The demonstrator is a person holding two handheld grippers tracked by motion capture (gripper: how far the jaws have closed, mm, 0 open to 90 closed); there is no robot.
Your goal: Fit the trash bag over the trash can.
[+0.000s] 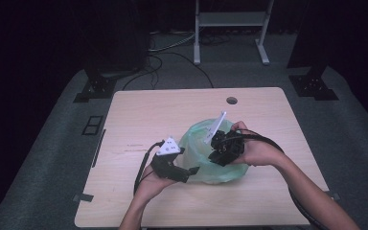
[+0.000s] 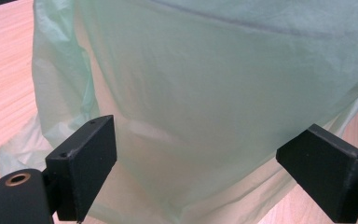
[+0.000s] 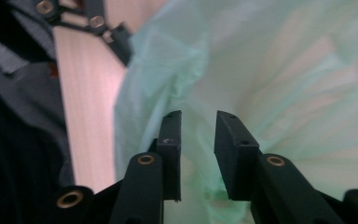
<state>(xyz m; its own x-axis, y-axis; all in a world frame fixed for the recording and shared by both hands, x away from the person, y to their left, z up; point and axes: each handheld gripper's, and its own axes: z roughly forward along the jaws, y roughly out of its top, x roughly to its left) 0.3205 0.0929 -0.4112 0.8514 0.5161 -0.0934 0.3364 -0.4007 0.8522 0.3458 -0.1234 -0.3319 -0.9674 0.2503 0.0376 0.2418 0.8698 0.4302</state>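
Note:
A pale green translucent plastic bag (image 1: 206, 165) stands puffed up on the wooden table (image 1: 163, 110), right of centre. My left gripper (image 1: 193, 170) is at the bag's near left side, its jaws wide open. In the left gripper view the bag (image 2: 223, 84) rises just ahead of the gripper (image 2: 200, 158), with bag film spanning the wide gap. My right gripper (image 1: 216, 154) is on top of the bag, tilted down into it. In the right gripper view its jaws (image 3: 198, 140) stand close together with a bunched fold of the bag (image 3: 279, 79) between them.
A small round hole (image 1: 231, 100) sits near the table's far edge. Bare tabletop lies to the left and at the back. Beyond the table are a white frame stand (image 1: 230, 21), floor cables (image 1: 172, 50) and two black stand bases (image 1: 96, 87) (image 1: 314, 85).

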